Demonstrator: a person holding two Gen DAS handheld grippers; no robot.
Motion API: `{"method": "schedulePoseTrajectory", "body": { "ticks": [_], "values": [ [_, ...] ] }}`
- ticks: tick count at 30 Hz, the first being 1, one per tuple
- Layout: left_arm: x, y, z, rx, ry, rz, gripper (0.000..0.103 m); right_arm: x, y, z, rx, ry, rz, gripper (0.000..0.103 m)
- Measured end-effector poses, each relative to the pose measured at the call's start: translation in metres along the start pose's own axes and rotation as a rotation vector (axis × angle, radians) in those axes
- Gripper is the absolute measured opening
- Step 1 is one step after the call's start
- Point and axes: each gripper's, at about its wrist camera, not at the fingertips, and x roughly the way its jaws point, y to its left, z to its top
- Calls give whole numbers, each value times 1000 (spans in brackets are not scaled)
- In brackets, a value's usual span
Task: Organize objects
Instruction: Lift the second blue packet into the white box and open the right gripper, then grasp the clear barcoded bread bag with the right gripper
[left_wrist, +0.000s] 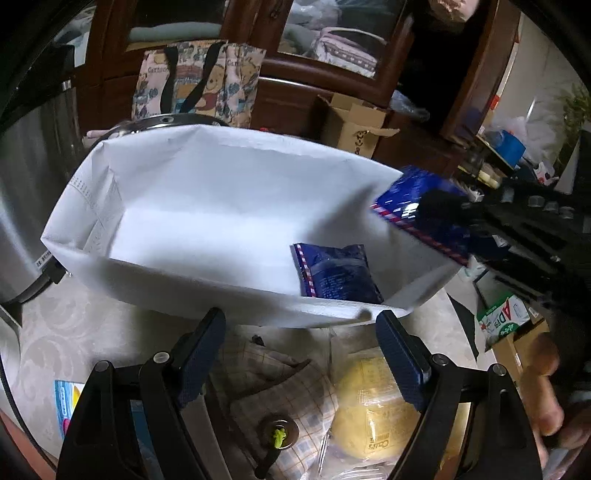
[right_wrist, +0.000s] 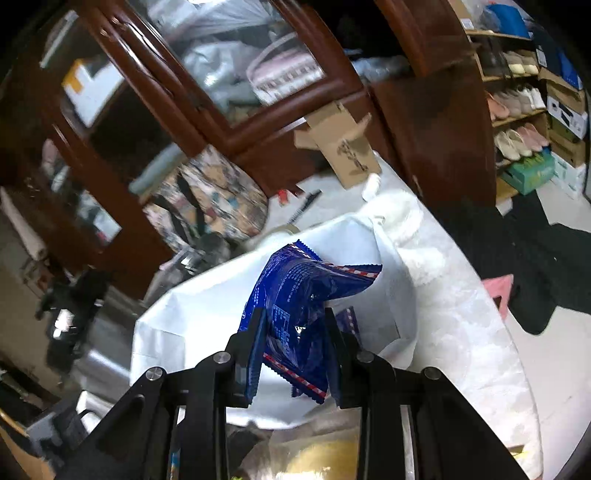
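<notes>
Holding a crumpled blue packet (right_wrist: 295, 295) between its closed-in pads, our right hand-held gripper (right_wrist: 293, 328) hangs over the open white bag (right_wrist: 192, 325); the packet fans up toward 12 o'clock from the fingertips, its red-and-white striped edge showing. In the left wrist view we see this same packet (left_wrist: 410, 195) at 3 o'clock, above the bag's right rim (left_wrist: 369, 162). A second blue packet (left_wrist: 334, 273) lies flat inside the bag, near the front wall, just past 12 o'clock from our left hand-held gripper (left_wrist: 301, 330). That one stands wide open and grips nothing, its fingertips just short of the bag's near rim. The bag is stiff, creased paper-like material, a rectangular mouth, with most of its floor bare toward 10 o'clock. Below the left jaws lie a checked cloth (left_wrist: 280, 387) and a round yellow bun in clear wrap (left_wrist: 373, 410). The surface (left_wrist: 55, 325) wears a pale patterned cover; a metal pot (left_wrist: 26, 192) stands at 9 o'clock.
</notes>
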Motion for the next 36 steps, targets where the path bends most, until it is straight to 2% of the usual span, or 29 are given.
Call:
{"method": "schedulePoseTrajectory", "body": {
  "ticks": [4, 8, 17, 27, 33, 36],
  "values": [
    [-1, -1, -1, 0, -1, 1, 83, 18, -4, -12, 4, 36, -15, 29],
    [1, -2, 0, -7, 3, -6, 83, 27, -2, -19, -25, 27, -71, 30],
    [1, -4, -3, -1, 8, -19, 83, 24, -1, -18, -60, 9, -129, 32],
    [-3, -5, -2, -7, 9, -57, 83, -6, -3, -24, -71, -13, -83, 42],
    [-5, -16, -4, 23, 12, -82, 83, -29, 1, -29, -95, -38, -51, 43],
    [-6, -20, -4, 28, 11, -106, 83, -38, 2, -34, -127, -52, -36, 49]
  ]
}}
